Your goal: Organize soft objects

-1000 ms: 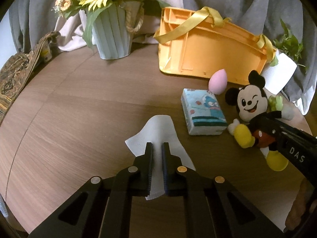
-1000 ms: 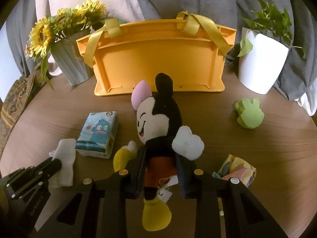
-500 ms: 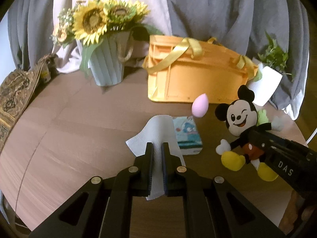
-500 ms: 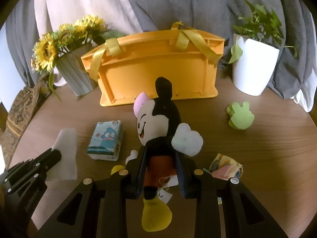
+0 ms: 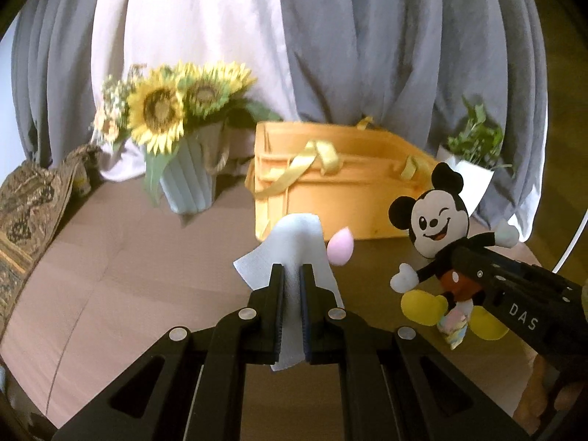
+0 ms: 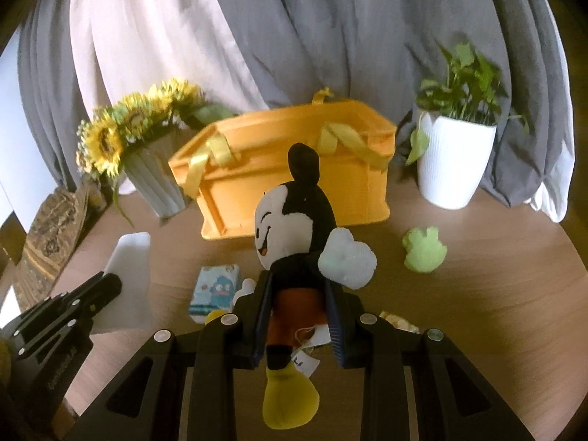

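My left gripper (image 5: 292,275) is shut on a white cloth (image 5: 294,242) and holds it above the table; it also shows in the right wrist view (image 6: 128,272). My right gripper (image 6: 297,286) is shut on a Mickey Mouse plush (image 6: 294,220), lifted off the table, also seen in the left wrist view (image 5: 437,228). The orange basket (image 6: 294,183) with yellow handles stands at the back of the table. A pink egg-shaped sponge (image 5: 341,247), a tissue pack (image 6: 215,292), a green frog-shaped sponge (image 6: 424,250) and a colourful soft item (image 5: 452,325) lie on the table.
A sunflower vase (image 5: 187,172) stands back left of the basket. A white potted plant (image 6: 454,161) stands back right. Grey and white curtains hang behind. A patterned cloth (image 5: 25,205) lies at the table's left edge.
Both grippers have risen and tilted up with their loads; the cloth and the plush are now higher above the table, and the basket appears lower and farther in view.
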A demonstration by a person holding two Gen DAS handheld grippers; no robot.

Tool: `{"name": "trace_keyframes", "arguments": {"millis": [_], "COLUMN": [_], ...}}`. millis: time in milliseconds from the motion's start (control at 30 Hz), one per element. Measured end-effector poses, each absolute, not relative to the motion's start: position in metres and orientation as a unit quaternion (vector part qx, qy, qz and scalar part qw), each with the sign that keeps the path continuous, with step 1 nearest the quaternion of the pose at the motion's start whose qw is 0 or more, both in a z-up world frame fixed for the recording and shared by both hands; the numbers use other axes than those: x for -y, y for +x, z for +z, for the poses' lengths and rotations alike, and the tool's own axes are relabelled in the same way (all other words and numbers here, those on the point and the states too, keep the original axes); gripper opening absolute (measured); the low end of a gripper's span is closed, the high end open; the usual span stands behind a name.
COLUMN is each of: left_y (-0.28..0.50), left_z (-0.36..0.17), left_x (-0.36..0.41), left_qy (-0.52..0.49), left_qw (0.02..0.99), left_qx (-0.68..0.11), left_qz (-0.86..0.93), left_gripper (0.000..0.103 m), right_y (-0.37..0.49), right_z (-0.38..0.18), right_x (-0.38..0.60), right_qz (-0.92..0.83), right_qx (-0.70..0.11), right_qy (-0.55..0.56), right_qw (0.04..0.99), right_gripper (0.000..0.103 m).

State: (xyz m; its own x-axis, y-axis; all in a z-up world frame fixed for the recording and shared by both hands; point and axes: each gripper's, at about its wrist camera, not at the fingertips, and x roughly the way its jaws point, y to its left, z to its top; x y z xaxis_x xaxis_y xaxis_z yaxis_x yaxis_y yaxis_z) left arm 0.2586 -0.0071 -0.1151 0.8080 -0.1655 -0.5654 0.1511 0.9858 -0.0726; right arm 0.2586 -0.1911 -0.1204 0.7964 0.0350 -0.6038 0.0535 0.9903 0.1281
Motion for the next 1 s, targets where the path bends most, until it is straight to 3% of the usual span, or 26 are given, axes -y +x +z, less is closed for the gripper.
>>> {"name": "trace_keyframes", "arguments": {"millis": [1000], "left_y": [0.259], "left_z": [-0.022], "left_x": [0.016], "left_qy": [-0.029], "left_qw": [0.978], "left_qx": [-0.172], "left_qz": [-0.112], "left_gripper": [0.01], "right_y": [0.248], "right_z": [-0.024], "right_x": [0.199], "right_qz": [0.006], "right_qx": [-0.185], "right_qy": [0.083], "right_qw": [0.979], "right_gripper": [0.029]}}
